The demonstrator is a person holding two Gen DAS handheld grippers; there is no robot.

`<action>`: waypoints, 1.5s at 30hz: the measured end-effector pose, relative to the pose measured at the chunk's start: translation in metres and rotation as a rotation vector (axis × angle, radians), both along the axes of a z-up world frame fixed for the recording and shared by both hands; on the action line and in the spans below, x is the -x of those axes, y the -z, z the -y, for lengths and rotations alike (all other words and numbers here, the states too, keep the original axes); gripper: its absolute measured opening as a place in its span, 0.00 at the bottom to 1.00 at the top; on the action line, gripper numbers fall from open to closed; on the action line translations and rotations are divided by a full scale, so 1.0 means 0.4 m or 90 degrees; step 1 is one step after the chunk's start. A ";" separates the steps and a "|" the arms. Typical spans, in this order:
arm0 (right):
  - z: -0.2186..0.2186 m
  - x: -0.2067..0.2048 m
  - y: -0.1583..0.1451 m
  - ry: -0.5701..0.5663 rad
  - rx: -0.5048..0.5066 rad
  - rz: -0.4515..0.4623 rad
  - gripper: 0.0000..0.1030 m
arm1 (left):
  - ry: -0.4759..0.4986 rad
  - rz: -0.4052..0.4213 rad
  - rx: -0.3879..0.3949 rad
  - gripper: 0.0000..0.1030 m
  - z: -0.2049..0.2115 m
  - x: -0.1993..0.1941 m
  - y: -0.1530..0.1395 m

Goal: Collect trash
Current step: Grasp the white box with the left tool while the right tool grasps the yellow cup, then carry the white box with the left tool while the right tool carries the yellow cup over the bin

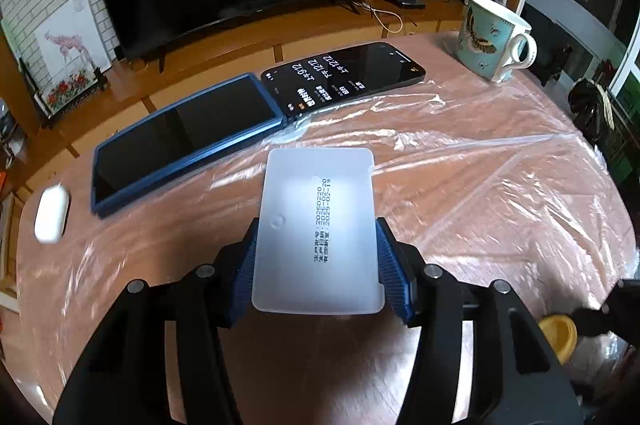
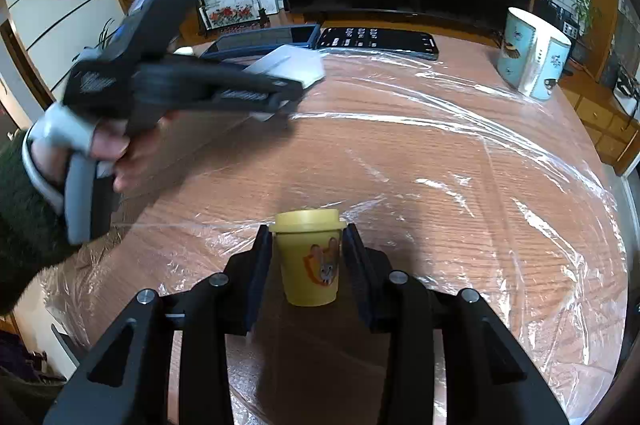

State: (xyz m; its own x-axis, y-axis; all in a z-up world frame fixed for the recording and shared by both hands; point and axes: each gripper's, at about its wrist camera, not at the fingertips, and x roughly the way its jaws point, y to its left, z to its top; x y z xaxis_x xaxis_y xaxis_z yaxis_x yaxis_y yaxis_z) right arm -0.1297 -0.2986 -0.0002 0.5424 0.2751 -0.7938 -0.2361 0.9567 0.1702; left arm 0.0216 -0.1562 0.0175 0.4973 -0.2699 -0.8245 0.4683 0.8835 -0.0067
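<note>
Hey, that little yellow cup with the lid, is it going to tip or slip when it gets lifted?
The yellow cup looks small and probably light, so lifting should be easy. The right gripper clamps its smooth, tapering sides, so it might slide downward, though the wider lid rim may catch on the pads. Set on the wrinkled plastic film, its narrow base could tip.

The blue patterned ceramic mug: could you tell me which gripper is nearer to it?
Right, narrowly. The right gripper sits nearer the blue patterned ceramic mug; the left gripper lies farther across.
</note>
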 end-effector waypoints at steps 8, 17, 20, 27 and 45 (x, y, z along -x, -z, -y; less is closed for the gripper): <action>0.029 0.001 -0.002 0.032 -0.039 -0.017 0.36 | -0.021 0.001 0.036 0.54 -0.052 0.102 -0.034; 0.018 0.029 -0.026 0.040 -0.045 -0.002 0.34 | -0.037 0.008 0.057 0.54 -0.119 0.245 -0.054; 0.000 0.047 -0.030 0.038 -0.036 0.000 0.34 | -0.039 0.004 0.066 0.54 -0.139 0.281 -0.056; -0.015 0.025 -0.007 0.064 0.015 0.003 0.39 | -0.048 -0.004 0.079 0.54 -0.187 0.335 -0.052; -0.047 0.012 -0.014 0.056 0.021 0.006 0.35 | -0.068 -0.003 0.099 0.54 -0.238 0.377 -0.063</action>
State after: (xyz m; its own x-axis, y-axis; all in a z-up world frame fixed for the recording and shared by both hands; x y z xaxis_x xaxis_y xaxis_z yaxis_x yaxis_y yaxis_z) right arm -0.1346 -0.2796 0.0054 0.5708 0.2003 -0.7963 -0.1524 0.9788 0.1370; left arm -0.1292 -0.0611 0.0427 0.5256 -0.3398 -0.7799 0.3716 0.9164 -0.1488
